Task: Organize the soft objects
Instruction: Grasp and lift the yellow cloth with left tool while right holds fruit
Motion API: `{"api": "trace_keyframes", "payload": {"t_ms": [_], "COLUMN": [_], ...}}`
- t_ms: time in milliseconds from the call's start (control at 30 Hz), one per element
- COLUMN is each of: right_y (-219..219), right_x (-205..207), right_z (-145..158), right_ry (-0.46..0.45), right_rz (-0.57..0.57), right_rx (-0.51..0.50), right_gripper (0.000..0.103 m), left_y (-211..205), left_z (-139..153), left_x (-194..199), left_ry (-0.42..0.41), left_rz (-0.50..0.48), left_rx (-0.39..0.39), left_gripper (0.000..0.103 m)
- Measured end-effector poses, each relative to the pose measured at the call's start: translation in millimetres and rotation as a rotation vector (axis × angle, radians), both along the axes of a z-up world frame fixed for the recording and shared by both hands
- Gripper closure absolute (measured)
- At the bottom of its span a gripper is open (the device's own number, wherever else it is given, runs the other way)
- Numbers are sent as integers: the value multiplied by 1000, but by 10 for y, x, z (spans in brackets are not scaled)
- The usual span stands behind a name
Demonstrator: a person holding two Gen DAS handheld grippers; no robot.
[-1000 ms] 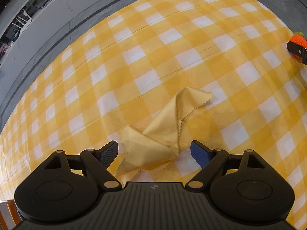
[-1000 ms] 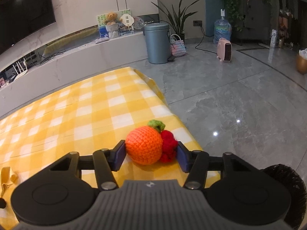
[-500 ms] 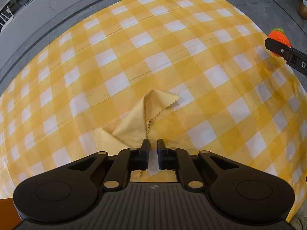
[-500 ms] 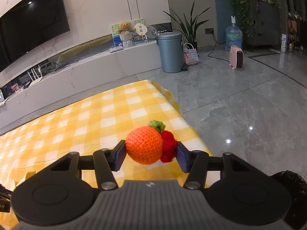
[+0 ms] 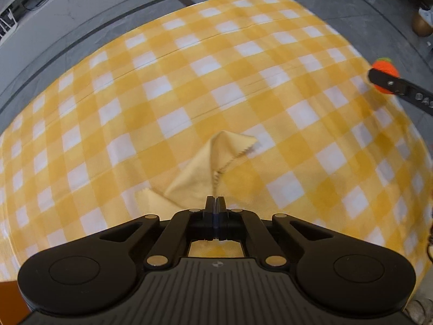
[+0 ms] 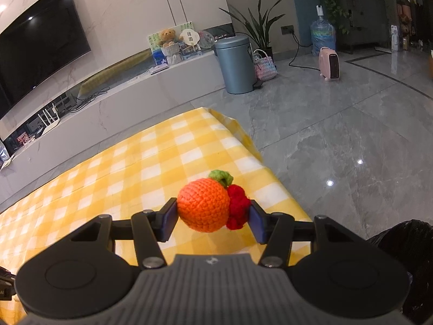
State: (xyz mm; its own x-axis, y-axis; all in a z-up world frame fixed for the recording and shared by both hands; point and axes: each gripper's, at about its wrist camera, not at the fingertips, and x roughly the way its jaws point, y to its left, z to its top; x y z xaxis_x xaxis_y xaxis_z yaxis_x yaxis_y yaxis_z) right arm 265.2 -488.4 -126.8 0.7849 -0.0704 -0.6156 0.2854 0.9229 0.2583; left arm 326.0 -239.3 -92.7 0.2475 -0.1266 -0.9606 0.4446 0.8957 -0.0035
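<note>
Soft objects here number two, and both lie over the yellow-and-white checked tablecloth [image 5: 189,86], the biggest surface in view, which covers the whole table with grey marble floor [image 6: 338,140] around it. Next in size is the pale yellow cloth with zigzag-cut edges [image 5: 200,170], crumpled into a peaked fold near the middle of the table; its near end runs in under the black left gripper [image 5: 215,203], whose jaws are pressed tight together on that cloth. Smaller is the crocheted orange ball with a green leaf and a red knitted lump on its side [image 6: 208,205], near the table's right edge. The black right gripper [image 6: 212,216] pinches it, one blue pad on the orange side, the other on the red lump.
</note>
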Motion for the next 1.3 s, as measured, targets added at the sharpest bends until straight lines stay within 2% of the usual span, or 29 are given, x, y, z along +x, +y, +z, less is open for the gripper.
{"api": "trace_keyframes", "payload": {"t_ms": [167,267,300,367,400,433,467,500,533,667,867,900,967,1000,1100,1167,1300], "right_y": [18,39,67,118,133,137,140,144,146,144,168,165,165,168,175,175,186], "right_x": [-35,-51,-55,-59,-64,-74,-76,-75,-72,-55,-45,-38,-26,-20,-12,-18,-31], "right_z": [35,41,48,63,69,74,80,86,90,91,108,107,98,95,100,114,120], "right_ry": [-9,-10,-11,-8,-11,-17,-23,-26,-27,-31,-40,-41,-40,-38,-41,-47,-47], "right_rz": [18,24,32,52,62,69,74,77,77,70,71,70,66,65,67,70,74], "right_rx": [-6,-27,-56,-90,-90,-84,-79,-77,-77,-57,-57,-56,-55,-57,-47,-41,-48], "right_gripper": [49,49,49,49,49,48,48,49,48,48,48,48,48,48,48,48,48], "left_y": [23,98,123,118,110,109,104,112,127,163,334,336,307,268,128,143,143], "left_z": [163,272,308,348,353,340,307,258,212,37,-270,-273,-267,-286,-329,-342,-352], "left_x": [-204,-240,-216,-166,-148,-128,-94,-54,-17,121,404,421,438,443,404,428,413], "left_ry": [32,95,86,20,-33,-78,-95,-92,-80,-46,97,99,82,85,64,80,78], "left_rz": [-53,-50,-45,-87,-95,-93,-95,-99,-103,-65,92,94,87,72,4,30,19], "left_rx": [-78,-212,-233,-184,-131,-83,-54,-37,-35,-4,-3,-18,-23,5,61,44,34], "left_gripper": [103,103,103,99,83,61,50,32,24,17,15,10,10,10,0,0,4]}}
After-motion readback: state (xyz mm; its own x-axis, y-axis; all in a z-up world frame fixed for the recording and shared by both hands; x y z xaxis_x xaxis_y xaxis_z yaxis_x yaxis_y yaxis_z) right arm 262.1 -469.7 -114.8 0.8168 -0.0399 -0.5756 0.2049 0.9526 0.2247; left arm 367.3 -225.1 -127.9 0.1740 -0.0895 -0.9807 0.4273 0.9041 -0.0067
